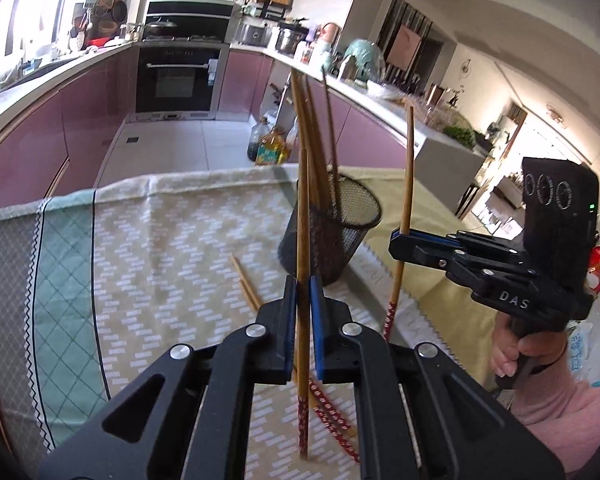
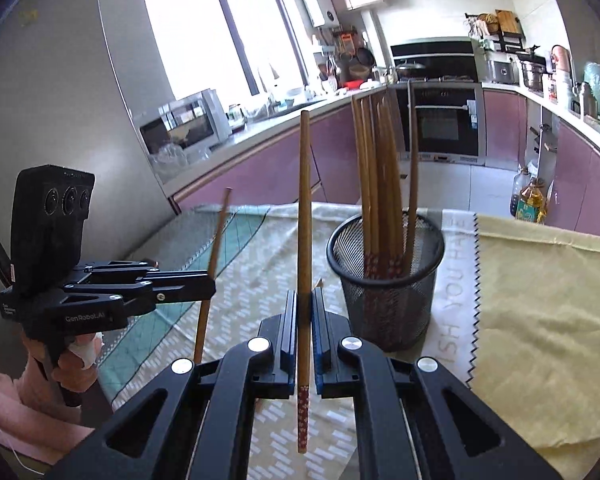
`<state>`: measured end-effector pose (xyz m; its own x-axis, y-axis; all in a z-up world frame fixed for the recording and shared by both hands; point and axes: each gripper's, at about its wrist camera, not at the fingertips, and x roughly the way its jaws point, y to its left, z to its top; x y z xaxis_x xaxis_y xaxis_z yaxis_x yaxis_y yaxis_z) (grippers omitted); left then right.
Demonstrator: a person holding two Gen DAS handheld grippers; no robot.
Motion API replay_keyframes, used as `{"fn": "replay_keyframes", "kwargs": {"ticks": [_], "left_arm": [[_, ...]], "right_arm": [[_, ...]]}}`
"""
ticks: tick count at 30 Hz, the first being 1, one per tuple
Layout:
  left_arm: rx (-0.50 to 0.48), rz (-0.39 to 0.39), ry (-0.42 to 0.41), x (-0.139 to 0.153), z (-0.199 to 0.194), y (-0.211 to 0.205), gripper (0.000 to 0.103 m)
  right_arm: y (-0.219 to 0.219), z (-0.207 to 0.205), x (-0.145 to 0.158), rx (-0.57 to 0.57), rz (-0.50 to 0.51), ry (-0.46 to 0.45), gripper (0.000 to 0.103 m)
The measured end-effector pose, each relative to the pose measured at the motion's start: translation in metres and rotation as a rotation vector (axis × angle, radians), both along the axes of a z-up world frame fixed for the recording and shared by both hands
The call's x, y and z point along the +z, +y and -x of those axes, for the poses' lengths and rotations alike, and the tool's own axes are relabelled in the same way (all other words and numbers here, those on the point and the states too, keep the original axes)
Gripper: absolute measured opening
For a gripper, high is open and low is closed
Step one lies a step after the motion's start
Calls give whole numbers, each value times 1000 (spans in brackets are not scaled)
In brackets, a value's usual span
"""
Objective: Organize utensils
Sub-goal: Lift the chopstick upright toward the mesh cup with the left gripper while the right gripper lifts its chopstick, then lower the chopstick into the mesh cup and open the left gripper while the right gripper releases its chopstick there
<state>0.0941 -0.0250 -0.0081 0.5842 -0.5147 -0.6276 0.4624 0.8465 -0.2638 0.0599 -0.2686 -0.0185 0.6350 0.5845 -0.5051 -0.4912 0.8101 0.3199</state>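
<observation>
My left gripper (image 1: 303,283) is shut on a wooden chopstick (image 1: 302,216) that stands upright with its red patterned end down, above the table. My right gripper (image 2: 305,297) is shut on another upright chopstick (image 2: 305,200). Each gripper shows in the other's view: the right gripper (image 1: 399,237) with its chopstick (image 1: 407,176), and the left gripper (image 2: 211,288) with its chopstick (image 2: 217,236). A black mesh cup (image 2: 388,292) stands just beyond both grippers and holds several chopsticks (image 2: 376,184). Loose chopsticks (image 1: 245,286) still lie on the cloth under my left gripper.
A patterned tablecloth (image 1: 148,248) covers the table, with a yellow cloth (image 2: 540,300) on its right part. Beyond the table's far edge lie the kitchen floor, oil bottles (image 1: 270,146), pink cabinets and an oven (image 2: 444,124). A person's hand (image 1: 512,356) holds the right gripper's handle.
</observation>
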Motion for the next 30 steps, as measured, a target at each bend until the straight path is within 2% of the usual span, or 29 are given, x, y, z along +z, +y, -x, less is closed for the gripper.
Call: {"fn": "replay_keyframes", "kwargs": {"ticks": [10, 21, 30], "left_arm": [[-13, 106, -63, 33, -3, 1, 8], [-19, 152, -158, 80, -20, -17, 8], [-19, 169, -229, 115, -29, -24, 8]], "right_arm": [[-21, -8, 35, -45, -41, -90, 6], [-34, -30, 64, -98, -45, -165, 6], [-35, -47, 72, -119, -51, -186, 6]]}}
